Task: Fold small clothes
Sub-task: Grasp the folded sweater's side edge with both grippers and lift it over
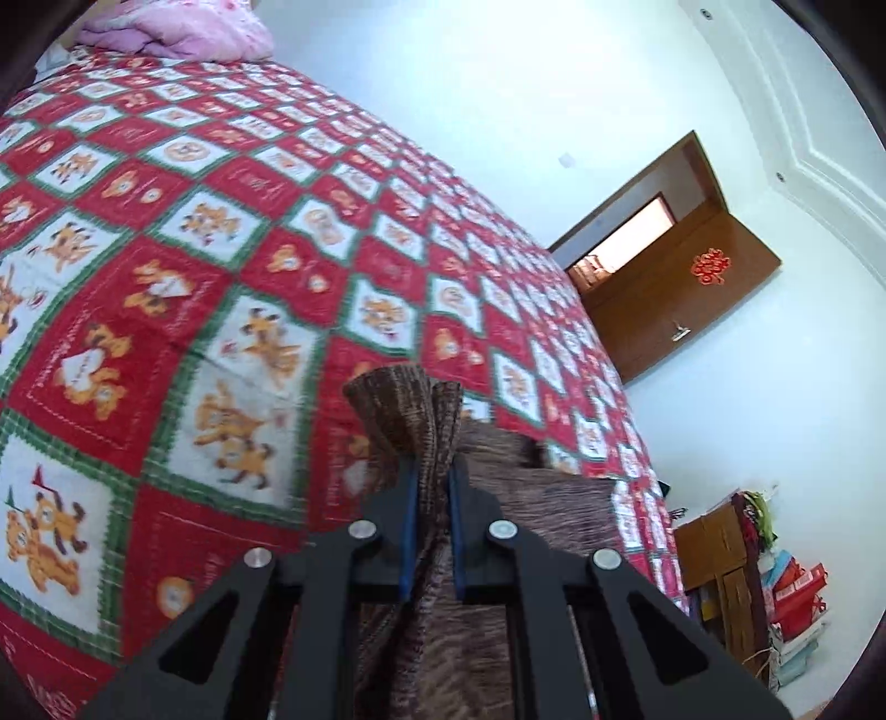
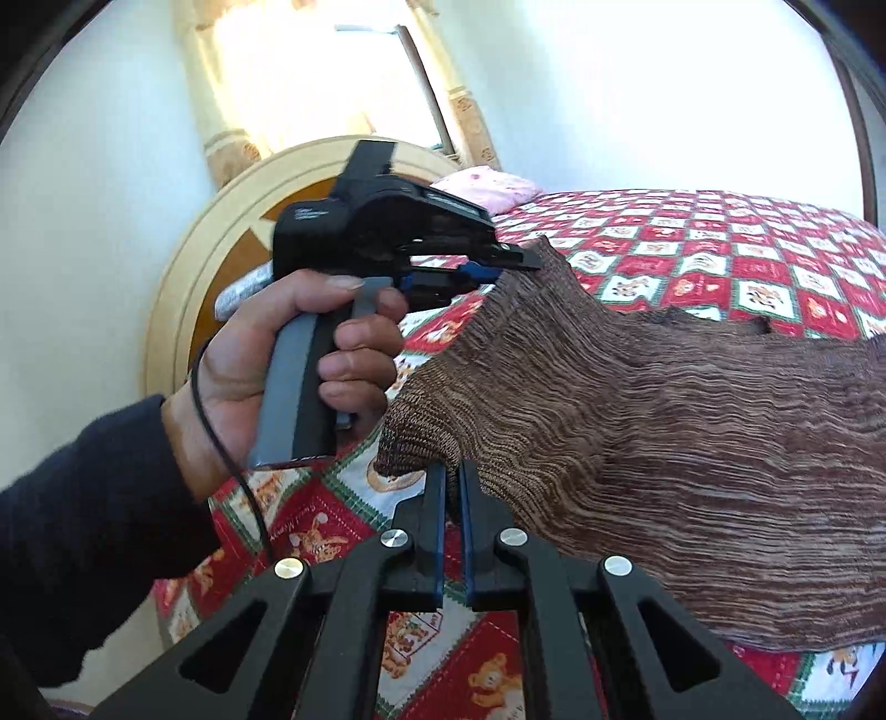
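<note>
Left wrist view: red checked bedspread (image 1: 232,266) fills the bed, brown door (image 1: 686,266) far right. Both grippers (image 1: 431,471) (image 2: 451,471) pinch the brown knit cloth (image 2: 664,432), lifted above it.

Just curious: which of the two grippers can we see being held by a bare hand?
The left gripper, pinching the brown knit garment; a hand wraps its grey handle. The right gripper shows only its fingers.

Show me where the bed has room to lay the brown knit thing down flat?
Bare quilt stretches between the brown knit garment and the pink pillow. It is crowded near the left gripper, the right gripper and the hand, all at the garment's edge.
</note>
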Action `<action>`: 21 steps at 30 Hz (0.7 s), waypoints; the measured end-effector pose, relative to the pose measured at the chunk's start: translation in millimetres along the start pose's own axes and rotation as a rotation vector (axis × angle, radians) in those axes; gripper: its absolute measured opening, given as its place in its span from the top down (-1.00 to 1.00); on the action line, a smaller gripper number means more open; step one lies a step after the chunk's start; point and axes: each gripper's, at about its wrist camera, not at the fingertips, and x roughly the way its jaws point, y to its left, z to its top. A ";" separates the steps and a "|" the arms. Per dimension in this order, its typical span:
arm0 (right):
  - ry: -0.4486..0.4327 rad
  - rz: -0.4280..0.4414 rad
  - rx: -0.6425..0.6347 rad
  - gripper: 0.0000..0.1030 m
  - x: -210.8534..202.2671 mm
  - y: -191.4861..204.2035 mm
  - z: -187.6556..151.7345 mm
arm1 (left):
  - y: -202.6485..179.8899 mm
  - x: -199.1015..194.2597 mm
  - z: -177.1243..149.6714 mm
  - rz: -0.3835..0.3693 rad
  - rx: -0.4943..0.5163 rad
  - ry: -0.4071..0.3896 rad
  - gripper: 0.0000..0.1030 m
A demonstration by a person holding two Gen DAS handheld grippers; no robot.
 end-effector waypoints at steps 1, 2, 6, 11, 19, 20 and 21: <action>-0.006 0.002 0.005 0.93 -3.9 -3.1 1.9 | -8.0 -1.1 0.7 -0.010 0.008 -0.001 0.81; -0.013 0.004 0.011 0.93 -8.2 -5.9 3.8 | -12.4 -2.0 0.8 -0.017 0.012 -0.002 0.81; -0.038 0.013 0.040 0.93 -25.9 -20.3 12.8 | -40.1 -2.2 4.7 -0.046 0.040 -0.009 0.81; -0.066 0.016 0.095 0.93 -52.9 -42.8 17.2 | -70.3 2.0 7.0 -0.068 0.072 -0.017 0.81; -0.095 -0.030 0.178 0.94 -80.9 -68.9 13.4 | -107.9 32.8 7.8 -0.096 0.091 0.012 0.81; -0.095 -0.034 0.191 0.94 -80.7 -69.6 12.9 | -112.8 37.8 6.9 -0.100 0.097 0.019 0.81; -0.096 -0.038 0.209 0.94 -82.0 -71.9 11.5 | -116.2 41.2 6.0 -0.102 0.100 0.024 0.81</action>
